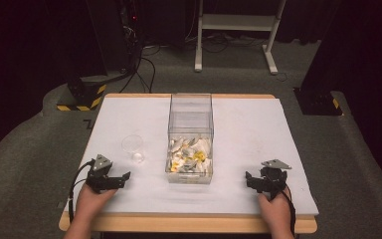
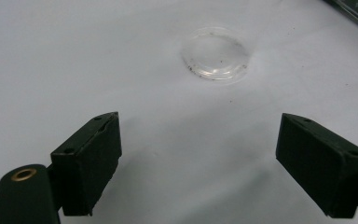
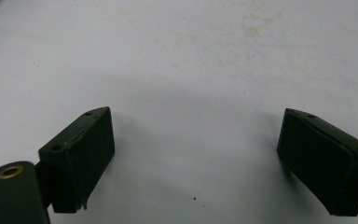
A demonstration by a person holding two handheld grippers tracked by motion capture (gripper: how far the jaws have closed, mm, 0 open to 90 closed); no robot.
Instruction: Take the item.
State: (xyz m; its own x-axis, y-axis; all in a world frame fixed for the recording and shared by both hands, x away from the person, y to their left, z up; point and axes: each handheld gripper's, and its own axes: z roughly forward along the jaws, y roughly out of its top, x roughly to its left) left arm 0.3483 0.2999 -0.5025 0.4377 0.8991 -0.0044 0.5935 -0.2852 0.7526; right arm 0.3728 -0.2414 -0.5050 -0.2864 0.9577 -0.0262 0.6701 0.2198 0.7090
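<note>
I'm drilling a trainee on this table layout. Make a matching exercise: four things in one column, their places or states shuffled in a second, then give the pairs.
Things:
1. clear cup
2. clear box
3. left gripper
4. right gripper

Places or states:
A. middle of the table, with white and yellow pieces in its near end
B. open, at the near right of the table, white mat ahead of it
C. upright and empty, left of the box
D. open, at the near left, just short of the cup

Pairs: 1-C, 2-A, 3-D, 4-B
</note>
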